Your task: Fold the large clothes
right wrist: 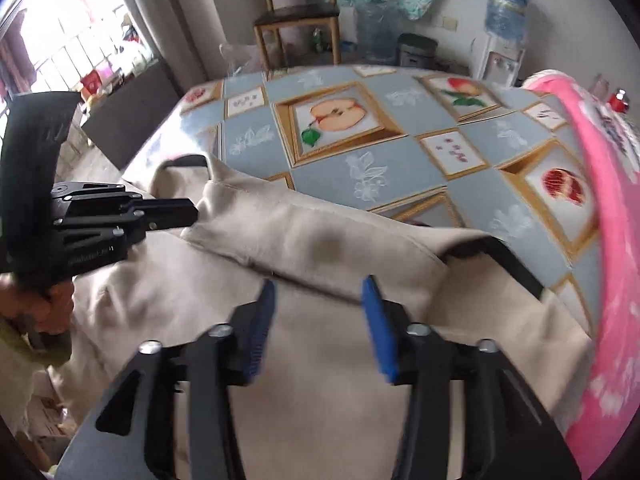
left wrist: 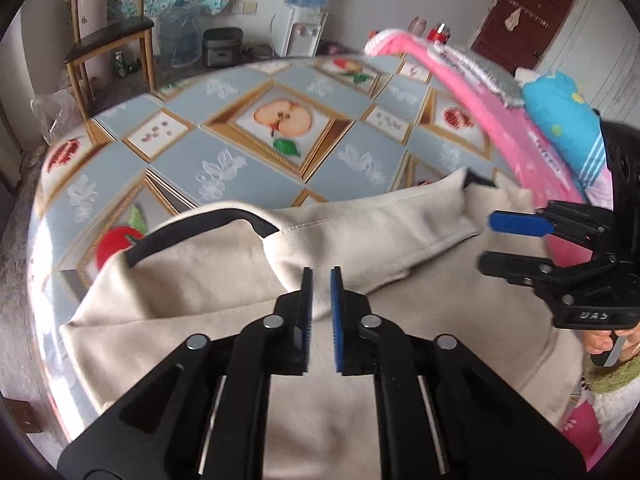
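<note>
Beige cloth, a large garment with black trim, lies spread over the near part of the table, whose fruit-print cover shows bare beyond it. At the left, the left gripper hangs just above a ridge in the cloth, its blue pads parted by a narrow gap with nothing visibly pinched, so it reads as released. A folded band of the garment runs across the middle. To the right, the right gripper stands wide open over the cloth, also holding nothing. A pink item curves along the table's right edge.

My judgement: this is an early step, with the garment laid out and partly doubled over but no grip taken. The next move calls for each gripper to close on an edge or corner of the cloth, one at each side, so that a fold can be carried across evenly; the thick band may need flattening first.

Both views are motion-blurred. The garment's near edge runs out of view under the grippers, so its full outline and type are unclear. Whether the left pads touch the cloth cannot be told.
</note>
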Available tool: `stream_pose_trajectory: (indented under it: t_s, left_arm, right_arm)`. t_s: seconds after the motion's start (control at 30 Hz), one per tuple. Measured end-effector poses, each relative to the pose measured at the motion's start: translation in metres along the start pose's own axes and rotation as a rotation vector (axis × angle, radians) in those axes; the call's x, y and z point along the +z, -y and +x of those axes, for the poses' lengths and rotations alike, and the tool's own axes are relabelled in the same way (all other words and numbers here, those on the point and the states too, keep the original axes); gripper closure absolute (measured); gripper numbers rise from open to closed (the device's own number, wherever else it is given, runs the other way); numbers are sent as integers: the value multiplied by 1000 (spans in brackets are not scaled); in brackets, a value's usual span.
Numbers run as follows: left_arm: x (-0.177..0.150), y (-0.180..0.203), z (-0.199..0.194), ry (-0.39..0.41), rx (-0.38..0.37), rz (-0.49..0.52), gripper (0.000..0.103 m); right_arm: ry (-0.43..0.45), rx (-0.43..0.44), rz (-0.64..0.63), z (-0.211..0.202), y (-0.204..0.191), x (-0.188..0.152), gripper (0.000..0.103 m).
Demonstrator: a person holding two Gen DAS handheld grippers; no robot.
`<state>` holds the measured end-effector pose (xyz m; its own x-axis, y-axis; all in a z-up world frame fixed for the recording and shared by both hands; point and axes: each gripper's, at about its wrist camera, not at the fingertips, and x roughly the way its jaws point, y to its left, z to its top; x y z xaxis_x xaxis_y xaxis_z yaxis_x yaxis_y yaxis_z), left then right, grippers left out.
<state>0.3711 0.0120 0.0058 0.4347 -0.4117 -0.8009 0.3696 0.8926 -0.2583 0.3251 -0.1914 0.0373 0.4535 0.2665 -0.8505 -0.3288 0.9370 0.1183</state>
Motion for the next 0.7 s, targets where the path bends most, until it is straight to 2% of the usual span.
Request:
stream_pose_trajectory:
  t_s: [0.03,0.1,0.17,0.23,0.3,0.4,0.5,0.6,0.7]
  left_arm:
    - [-3,1,-15,16,0,4,83]
    - [-14,5,-41,26,18,19,72]
    - [-32,12,-68,25,53,44,56]
    - [-53,22,-87,22,83,75,35]
    - [-77,32,-101,18,94,99,28]
    - [-118,44,-115,19,106,120,20]
    - [-151,54,-115,10,139,102,20]
    - [-179,61,-108,3,153,53,20]
    - [-200,69,-95,-5,218,46,20]
  right_arm:
    - [14,10,8,-12,2,-8,38]
    - [41,14,40,-42,3,-28,28]
    - [61,2,82,-65,1,-55,25]
    - [72,6,116,-77,-5,-77,22]
    - [85,8,148,-85,-18,-105,19]
    - [98,-1,169,-88,-40,-141,18]
    - [94,6,203,-82,-55,-167,18]
    - [67,-23,202,-70,-68,-181,18]
    - [46,-33,169,-61,-79,-189,18]
